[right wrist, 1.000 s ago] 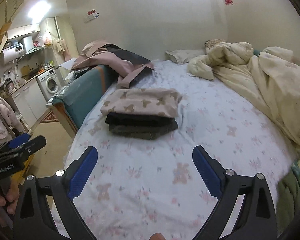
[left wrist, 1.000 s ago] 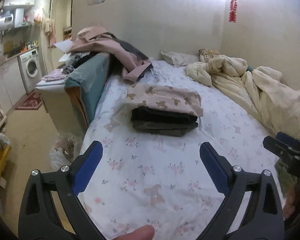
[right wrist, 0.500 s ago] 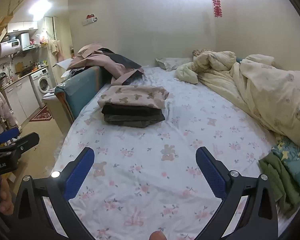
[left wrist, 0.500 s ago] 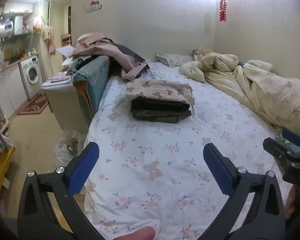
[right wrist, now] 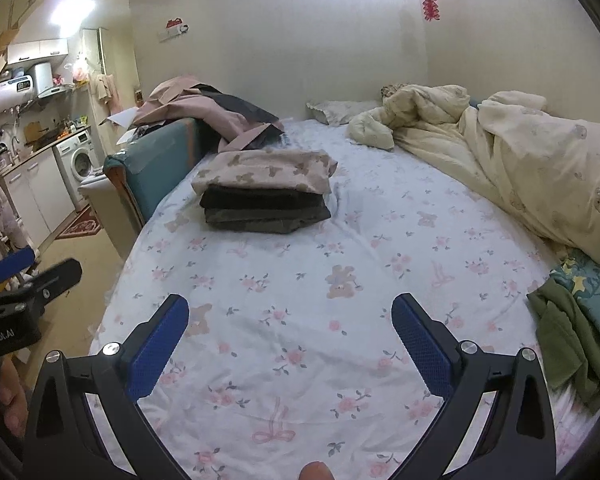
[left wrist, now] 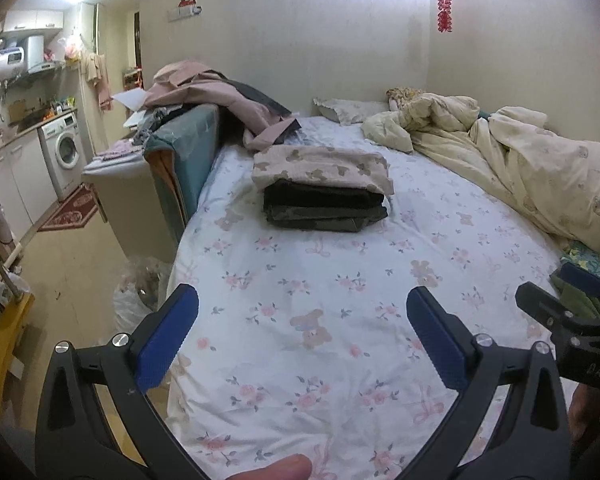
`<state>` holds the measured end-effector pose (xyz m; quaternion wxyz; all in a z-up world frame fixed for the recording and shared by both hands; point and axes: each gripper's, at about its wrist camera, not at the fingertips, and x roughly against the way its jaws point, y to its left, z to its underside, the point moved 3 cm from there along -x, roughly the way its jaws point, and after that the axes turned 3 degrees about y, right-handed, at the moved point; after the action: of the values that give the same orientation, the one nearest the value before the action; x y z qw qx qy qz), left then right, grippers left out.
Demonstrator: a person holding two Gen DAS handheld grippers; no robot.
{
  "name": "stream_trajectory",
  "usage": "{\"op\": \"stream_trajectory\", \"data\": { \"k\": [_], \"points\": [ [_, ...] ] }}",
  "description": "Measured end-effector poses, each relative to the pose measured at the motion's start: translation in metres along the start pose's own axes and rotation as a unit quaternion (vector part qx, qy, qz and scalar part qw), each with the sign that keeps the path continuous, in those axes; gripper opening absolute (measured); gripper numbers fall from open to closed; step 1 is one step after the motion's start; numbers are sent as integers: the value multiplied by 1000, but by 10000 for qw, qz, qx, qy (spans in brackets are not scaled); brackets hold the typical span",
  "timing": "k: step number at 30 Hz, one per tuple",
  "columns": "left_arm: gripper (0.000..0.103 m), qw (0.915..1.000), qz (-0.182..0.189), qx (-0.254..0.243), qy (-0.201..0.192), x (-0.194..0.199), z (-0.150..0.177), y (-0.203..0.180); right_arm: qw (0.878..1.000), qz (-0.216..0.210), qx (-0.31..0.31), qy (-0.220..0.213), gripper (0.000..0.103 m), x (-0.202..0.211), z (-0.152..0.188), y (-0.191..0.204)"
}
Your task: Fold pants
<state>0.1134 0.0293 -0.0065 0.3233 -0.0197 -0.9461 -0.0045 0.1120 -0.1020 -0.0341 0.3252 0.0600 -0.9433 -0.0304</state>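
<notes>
Above the flowered bed (left wrist: pixel 300 320), both the left gripper (left wrist: pixel 302 334) and right gripper (right wrist: pixel 290 334) hover with fingers wide and empty; the left's have just opened; folded pants (right wrist: pixel 264 200) are stacked at twelve o'clock.

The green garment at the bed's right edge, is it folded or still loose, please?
Loose: the green garment lies crumpled in uneven creases, unlike the folded stack.

The green garment (right wrist: pixel 568 344) is partly cut off by the picture's edge.

Matt cotton bedsheet (left wrist: pixel 340 280); soft folded cloth pants (left wrist: pixel 324 184).
</notes>
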Motion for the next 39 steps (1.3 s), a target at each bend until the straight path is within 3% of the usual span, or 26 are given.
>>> {"op": "stream_trajectory", "data": {
  "k": [39],
  "points": [
    [103, 9998, 113, -133, -77, 4, 2, -7, 10000, -5, -87, -41, 103, 5, 2, 4]
  ]
}}
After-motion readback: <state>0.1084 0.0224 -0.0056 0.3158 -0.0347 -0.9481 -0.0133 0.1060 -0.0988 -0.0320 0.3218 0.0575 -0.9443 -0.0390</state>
